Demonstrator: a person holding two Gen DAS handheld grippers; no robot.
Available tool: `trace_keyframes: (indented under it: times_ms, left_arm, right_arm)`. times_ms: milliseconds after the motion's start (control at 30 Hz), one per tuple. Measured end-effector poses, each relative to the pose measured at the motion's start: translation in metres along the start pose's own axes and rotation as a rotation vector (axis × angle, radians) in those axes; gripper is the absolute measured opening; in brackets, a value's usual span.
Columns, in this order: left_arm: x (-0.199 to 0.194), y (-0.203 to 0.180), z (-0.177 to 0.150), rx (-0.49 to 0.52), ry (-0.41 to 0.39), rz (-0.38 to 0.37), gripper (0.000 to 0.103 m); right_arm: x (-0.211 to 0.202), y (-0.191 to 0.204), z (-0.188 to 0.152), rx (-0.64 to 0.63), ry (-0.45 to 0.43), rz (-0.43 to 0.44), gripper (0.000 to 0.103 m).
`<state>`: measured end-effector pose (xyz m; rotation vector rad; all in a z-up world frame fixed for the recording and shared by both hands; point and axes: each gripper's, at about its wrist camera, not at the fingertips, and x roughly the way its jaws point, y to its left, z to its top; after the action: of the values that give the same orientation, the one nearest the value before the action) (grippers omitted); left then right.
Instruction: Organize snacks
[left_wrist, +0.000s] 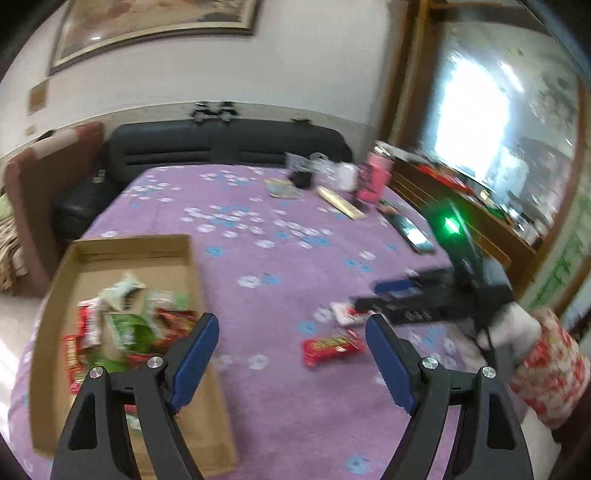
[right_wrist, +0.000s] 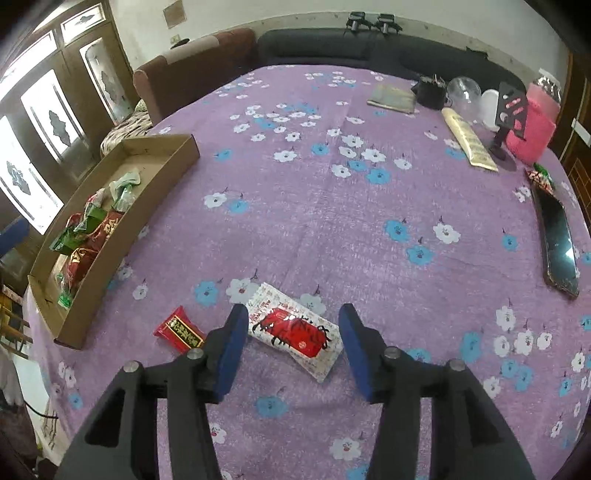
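A white packet with red print (right_wrist: 295, 332) lies flat on the purple flowered cloth (right_wrist: 332, 221), between the fingers of my right gripper (right_wrist: 293, 314), which is open and not pressing on it. A small red bar (right_wrist: 179, 330) lies just to its left. At the left, a shallow cardboard tray (right_wrist: 110, 266) holds several red and green snack packets (right_wrist: 88, 236). My left gripper (left_wrist: 290, 328) hangs open and empty beside the tray (left_wrist: 133, 243), above the cloth. In this view the red bar (left_wrist: 332, 347) and the white packet (left_wrist: 345, 314) lie near the right gripper (left_wrist: 365, 295).
A dark phone (right_wrist: 557, 243) and a small red and green snack (right_wrist: 541, 177) lie at the right edge. At the far right stand a pink bottle (right_wrist: 535, 122), a cream tube (right_wrist: 469, 142), a black stand and a clear globe. A person's patterned sleeve (left_wrist: 546, 369) is at the right.
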<state>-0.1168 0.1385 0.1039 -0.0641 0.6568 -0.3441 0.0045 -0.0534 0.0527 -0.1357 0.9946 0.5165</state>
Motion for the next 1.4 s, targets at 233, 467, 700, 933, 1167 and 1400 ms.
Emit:
trace_keyframes:
  times_ms: [233,467,700,933,1167,1400]
  left_arm:
    - [0.047,-0.045,-0.011,0.216,0.179,-0.086,0.085]
    - [0.081,-0.059,-0.007,0.296,0.258,-0.096,0.084]
    - [0.128,-0.068,-0.004,0.395,0.372,-0.093,0.084]
    - [0.144,-0.071,-0.012,0.408,0.481,-0.156,0.055]
    - [0.131,-0.076,-0.018,0.382,0.481,-0.161,0.054]
    - [0.133,-0.075,-0.025,0.308,0.414,-0.069,0.041]
  right_arm:
    - [0.035,0.002,0.011,-0.15,0.049,0.043,0.065]
    - [0.03,0.0,-0.006,-0.192,0.042,-0.003,0.02]
    - [0.015,-0.024,-0.023,-0.12,0.041,-0.05,0.001]
    - [-0.002,-0.056,-0.035,0.021,0.025,0.04,0.014]
    - [-0.006,-0.044,-0.038,-0.031,-0.006,0.12,0.05]
    - [0.004,-0.014,-0.045,-0.148,0.005,0.034,0.05]
